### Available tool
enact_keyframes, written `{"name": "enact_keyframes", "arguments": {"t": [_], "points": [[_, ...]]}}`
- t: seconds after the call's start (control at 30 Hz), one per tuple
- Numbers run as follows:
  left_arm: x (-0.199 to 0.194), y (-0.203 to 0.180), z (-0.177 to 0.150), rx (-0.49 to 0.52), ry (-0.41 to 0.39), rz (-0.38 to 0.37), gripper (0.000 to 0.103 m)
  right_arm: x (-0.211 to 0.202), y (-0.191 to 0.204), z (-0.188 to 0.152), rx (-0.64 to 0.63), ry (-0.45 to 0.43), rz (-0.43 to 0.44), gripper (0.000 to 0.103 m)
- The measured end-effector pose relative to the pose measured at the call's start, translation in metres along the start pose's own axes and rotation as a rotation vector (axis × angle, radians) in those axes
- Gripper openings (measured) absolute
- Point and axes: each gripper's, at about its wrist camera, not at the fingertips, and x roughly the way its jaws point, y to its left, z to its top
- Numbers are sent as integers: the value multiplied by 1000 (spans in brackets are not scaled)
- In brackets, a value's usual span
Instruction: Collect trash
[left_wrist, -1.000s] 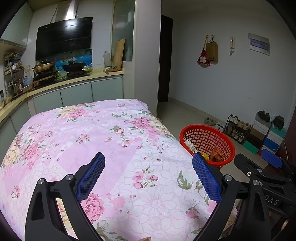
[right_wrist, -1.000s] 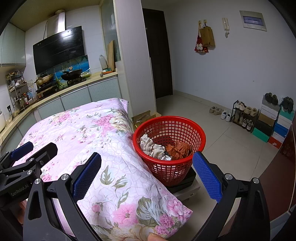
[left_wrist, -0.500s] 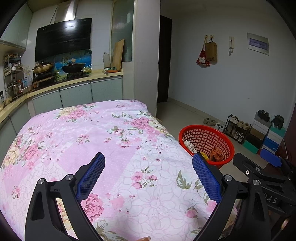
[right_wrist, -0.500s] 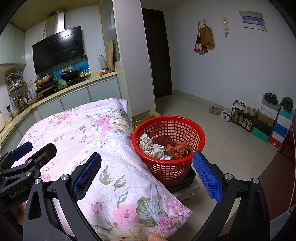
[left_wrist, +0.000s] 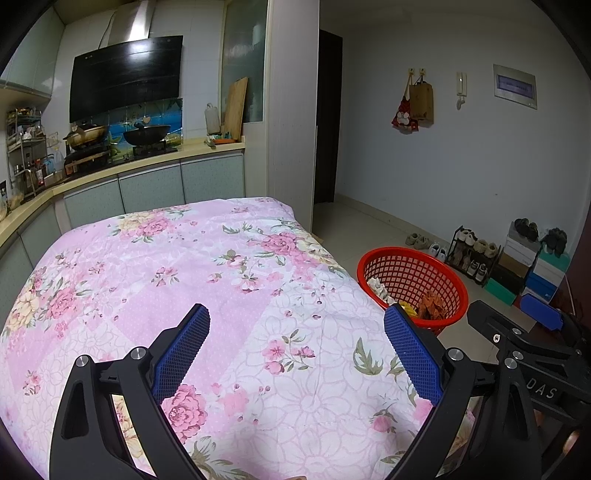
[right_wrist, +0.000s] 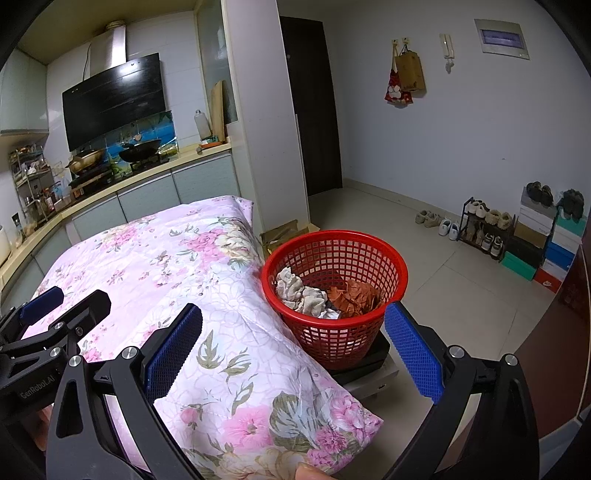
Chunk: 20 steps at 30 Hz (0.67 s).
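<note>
Basket contents plain from right wrist only: crumpled trash.

Right claw spread wide, blue ribbed pads empty. Between them: pink floral quilted bedspread left, red plastic mesh basket touching its edge. Basket holds crumpled white tissue and crumpled brown paper. Left claw near left.

Floral quilt, wok, shoe rack, hanging bags
</note>
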Motion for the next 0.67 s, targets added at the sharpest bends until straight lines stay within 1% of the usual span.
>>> {"name": "enact_keyframes", "arguments": {"t": [0.23, 0.33, 0.43, 0.5, 0.53, 0.57, 0.6, 0.67], "points": [[-3, 7, -1, -24, -16, -16, 92, 0, 0, 0, 1, 2, -1, 96], [-8, 19, 0, -49, -18, -21, 92, 1, 2, -3, -7, 4, -8, 96], [-11, 38, 4, -74, -6, 2, 92, 4, 12, -6, -34, 5, -16, 96], [-11, 58, 8, -82, 16, 43, 92, 10, 25, -3, -53, 20, 16, 96], [-9, 72, 11, -78, 33, 86, 92, 15, 35, 0, -64, 43, 59, 96], [-7, 82, 12, -76, 47, 112, 92, 21, 45, 3, -72, 66, 95, 96], [-1, 100, 15, -88, 74, 152, 92, 30, 56, 6, -81, 93, 127, 96], [15, 139, 17, -153, 154, 224, 92, 58, 89, 12, -105, 170, 202, 96]]}}
